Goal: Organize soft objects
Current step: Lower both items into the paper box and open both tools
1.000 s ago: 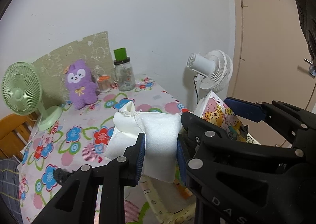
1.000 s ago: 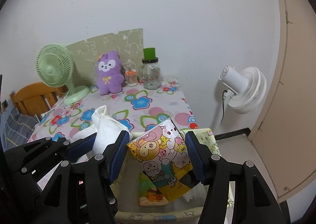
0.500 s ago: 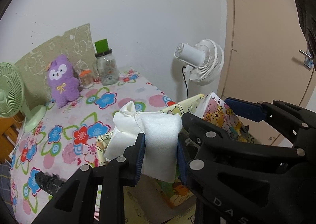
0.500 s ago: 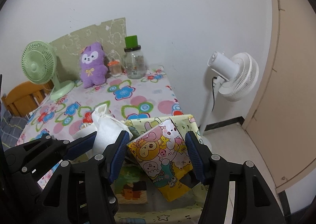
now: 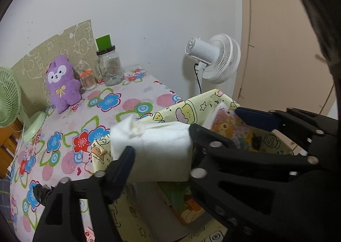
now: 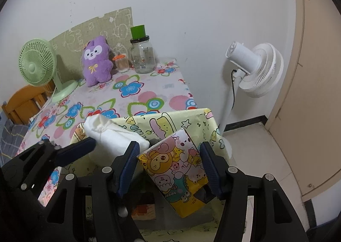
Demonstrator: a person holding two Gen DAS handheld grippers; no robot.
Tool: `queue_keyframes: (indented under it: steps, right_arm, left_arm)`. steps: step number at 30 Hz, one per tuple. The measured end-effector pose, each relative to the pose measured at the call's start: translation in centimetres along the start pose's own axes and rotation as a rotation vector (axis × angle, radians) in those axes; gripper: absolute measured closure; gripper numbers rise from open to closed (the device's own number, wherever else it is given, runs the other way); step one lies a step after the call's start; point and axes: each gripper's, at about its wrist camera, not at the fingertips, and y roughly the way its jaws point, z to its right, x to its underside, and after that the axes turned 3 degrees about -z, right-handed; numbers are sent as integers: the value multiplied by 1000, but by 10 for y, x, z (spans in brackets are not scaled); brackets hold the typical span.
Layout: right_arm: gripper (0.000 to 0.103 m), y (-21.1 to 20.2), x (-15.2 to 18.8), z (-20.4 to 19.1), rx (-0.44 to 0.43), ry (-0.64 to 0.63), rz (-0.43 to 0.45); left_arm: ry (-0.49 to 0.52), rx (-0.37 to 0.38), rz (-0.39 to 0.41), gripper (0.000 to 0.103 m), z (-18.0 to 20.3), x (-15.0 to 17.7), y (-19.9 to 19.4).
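My left gripper (image 5: pixel 162 146) is shut on a white soft pack (image 5: pixel 155 148) and holds it over the pale yellow cartoon-print fabric bin (image 5: pixel 204 101). The white pack also shows in the right wrist view (image 6: pixel 115 137). My right gripper (image 6: pixel 170 156) is shut on a yellow cartoon-print tissue pack (image 6: pixel 177 169), held over the same bin (image 6: pixel 191 120), right of the white pack. A purple plush toy (image 6: pixel 97 60) sits at the back of the floral table (image 6: pixel 136 94).
A green desk fan (image 6: pixel 40 65), a glass jar with a green lid (image 6: pixel 142 54) and a small orange-capped container (image 6: pixel 121 63) stand at the table's back. A white floor fan (image 6: pixel 257 69) stands right of the table, by a beige door (image 6: pixel 315 71).
Both grippers have moved right and forward with their packs, from over the table to above the fabric bin. The white pack has tilted flatter.
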Motion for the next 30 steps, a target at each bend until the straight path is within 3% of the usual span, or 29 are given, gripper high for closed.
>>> queue_keyframes:
  steps: [7,12,19,30]
  right_arm:
    - [38,5,3,0,-21,17,-20]
    - [15,2,5,1,-12,26,-18]
    - [12,-8,11,1,-11,43,-3]
    - [10,-27,19,-9,-10,32,26]
  left_arm:
    - [9,1,-6,18,2,2,-2]
    - [9,-12,-1,16,1,3,-4]
    - [21,-18,15,6,2,9,-15]
    - [34,-33,53,3,1,20,-39]
